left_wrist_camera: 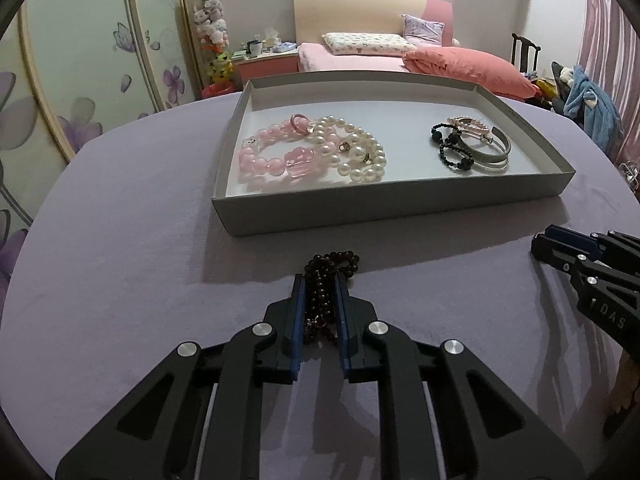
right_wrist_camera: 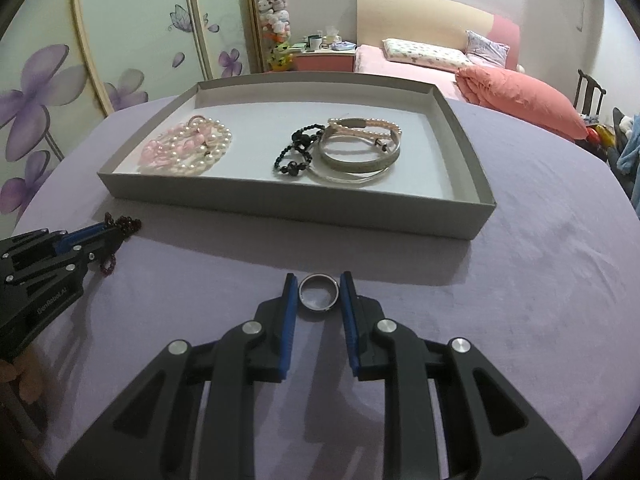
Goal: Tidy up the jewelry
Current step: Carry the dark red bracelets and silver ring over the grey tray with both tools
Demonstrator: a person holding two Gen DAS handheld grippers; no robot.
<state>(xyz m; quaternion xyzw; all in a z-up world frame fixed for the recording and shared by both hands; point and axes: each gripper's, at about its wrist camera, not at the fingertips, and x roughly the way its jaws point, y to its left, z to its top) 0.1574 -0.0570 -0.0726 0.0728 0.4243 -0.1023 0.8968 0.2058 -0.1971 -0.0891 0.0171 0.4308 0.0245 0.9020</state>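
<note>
Dark bead string (left_wrist_camera: pixel 320 300) bunched near left on cloth; silver ring (right_wrist_camera: pixel 319 293) flat near right; bracelets (left_wrist_camera: pixel 312 152) piled in far tray (left_wrist_camera: pixel 400 204).

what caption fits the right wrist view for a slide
Right gripper closed on a silver metal ring on the purple tablecloth, before a grey cardboard tray of bracelets.

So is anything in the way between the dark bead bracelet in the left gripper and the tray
Only the tray's near wall, which the dark bead bracelet must clear. The left gripper is shut on it; the purple cloth between them is bare.
</note>
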